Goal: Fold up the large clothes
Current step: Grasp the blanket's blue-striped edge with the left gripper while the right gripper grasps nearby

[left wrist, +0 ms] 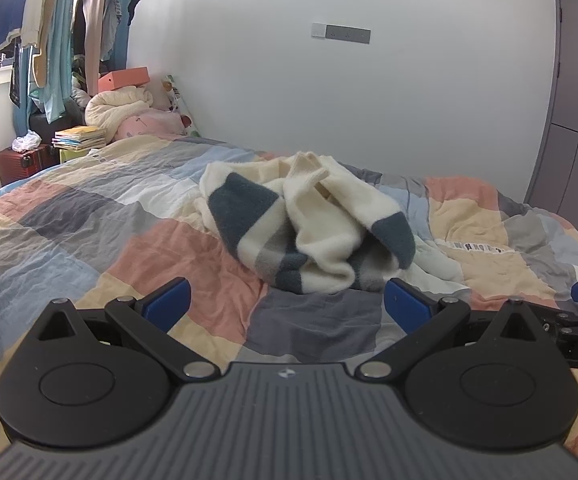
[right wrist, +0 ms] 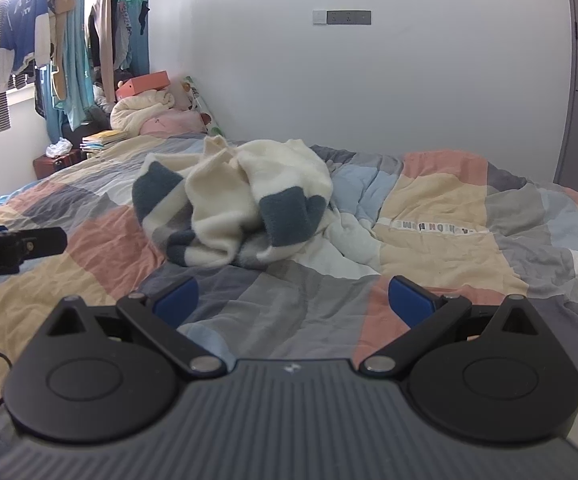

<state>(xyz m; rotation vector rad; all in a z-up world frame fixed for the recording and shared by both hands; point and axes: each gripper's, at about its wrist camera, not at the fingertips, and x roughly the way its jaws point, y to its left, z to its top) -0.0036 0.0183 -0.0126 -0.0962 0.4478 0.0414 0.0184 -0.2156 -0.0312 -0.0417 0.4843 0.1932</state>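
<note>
Cream sweater [left wrist: 309, 220] with dark teal and grey stripes, heaped unfolded mid-bed on patchwork quilt [left wrist: 89, 216]. Left gripper [left wrist: 287, 306] short of heap, blue fingers [left wrist: 169, 304] spread wide, holding nothing. Right gripper [right wrist: 293, 302] farther back, likewise spread and empty.
</note>
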